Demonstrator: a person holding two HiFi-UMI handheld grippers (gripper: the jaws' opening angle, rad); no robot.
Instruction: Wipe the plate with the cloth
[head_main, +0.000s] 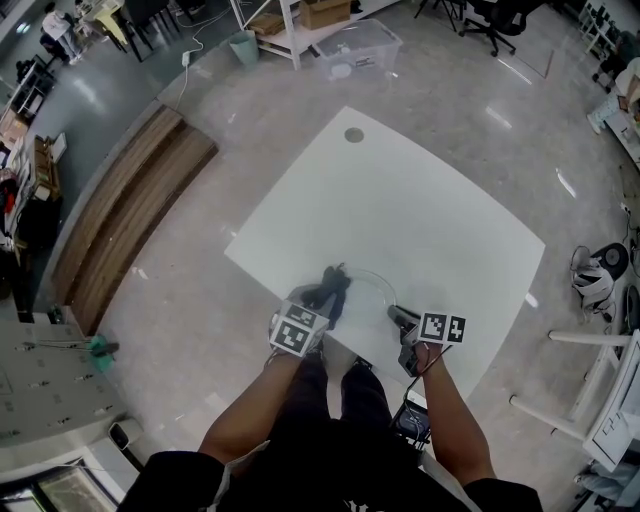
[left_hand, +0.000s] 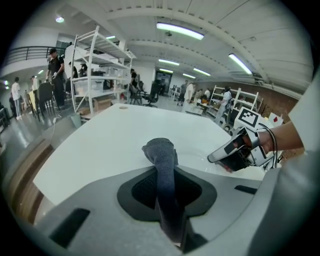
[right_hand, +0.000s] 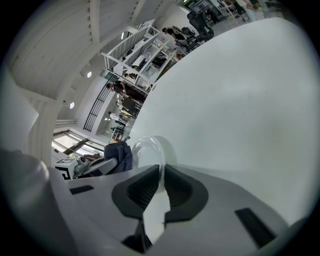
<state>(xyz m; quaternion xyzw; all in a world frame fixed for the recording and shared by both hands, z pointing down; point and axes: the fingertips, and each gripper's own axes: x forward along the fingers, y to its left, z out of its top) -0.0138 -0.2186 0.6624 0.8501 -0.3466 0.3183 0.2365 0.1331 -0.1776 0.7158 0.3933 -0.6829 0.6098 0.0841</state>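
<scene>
1. Left gripper (left_hand: 165, 192): jaws are closed on the dark cloth (left_hand: 161, 150), with a bunched end protruding ahead of them.
2. Right gripper (right_hand: 161, 182): jaws are nearly together and clamped on the near rim of the clear plate (right_hand: 146, 146), steadying it.
3. The cloth sits at the plate's left edge. Contact cannot be confirmed.
4. The white table (head_main: 400, 200) extends beyond the plate.

Status, as judged: both grips are set. No wiped area can be distinguished, so the passes across the plate's surface remain to be done.
</scene>
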